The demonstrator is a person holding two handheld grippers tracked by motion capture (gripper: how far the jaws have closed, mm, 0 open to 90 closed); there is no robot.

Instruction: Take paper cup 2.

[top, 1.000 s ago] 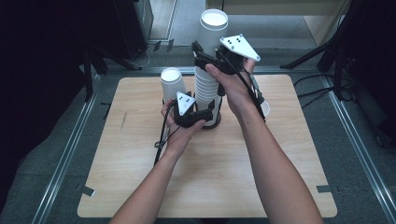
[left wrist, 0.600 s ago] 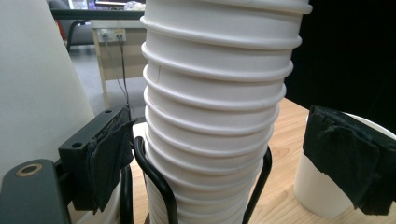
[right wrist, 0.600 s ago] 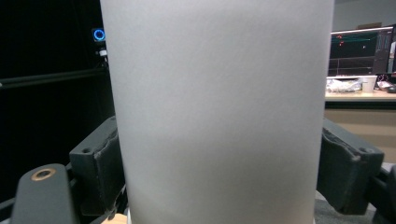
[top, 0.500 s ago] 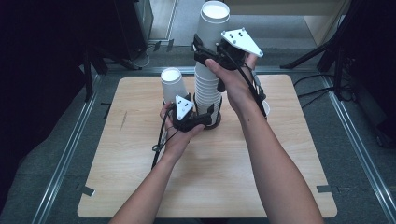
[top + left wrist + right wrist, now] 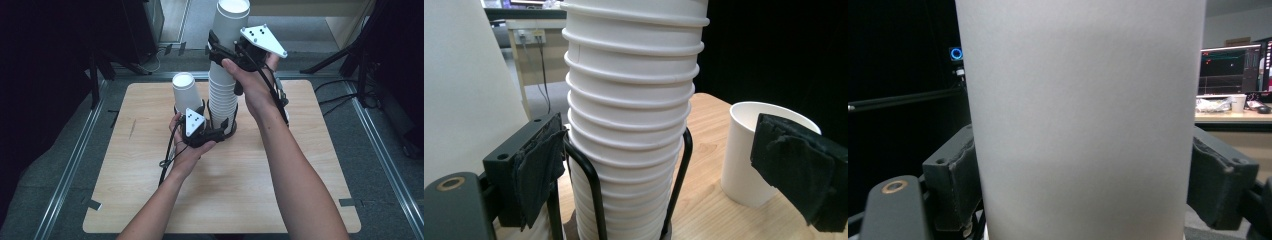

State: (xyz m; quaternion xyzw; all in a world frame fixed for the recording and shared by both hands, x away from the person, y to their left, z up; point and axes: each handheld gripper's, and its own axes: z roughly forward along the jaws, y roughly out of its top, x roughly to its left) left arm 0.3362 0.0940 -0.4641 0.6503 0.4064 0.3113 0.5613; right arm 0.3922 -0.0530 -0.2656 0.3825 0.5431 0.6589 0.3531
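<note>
Looking down from the high view, the right gripper (image 5: 225, 50) is clamped on the top cup (image 5: 231, 25), lifted at the head of the cup stack (image 5: 223, 102), which stands in a black wire holder (image 5: 220, 131) on the table (image 5: 250, 190). The left gripper (image 5: 212, 132) sits at the stack's base, an upturned single cup (image 5: 185, 92) just beside it.

In the left gripper view, the jaws have just been opening; the pads (image 5: 541, 170) stand apart either side of the stack (image 5: 631, 125), not pressing it, with another cup (image 5: 751, 150) behind the right pad.

In the right gripper view, both pads (image 5: 955, 182) press the top cup's (image 5: 1083, 120) wall.
</note>
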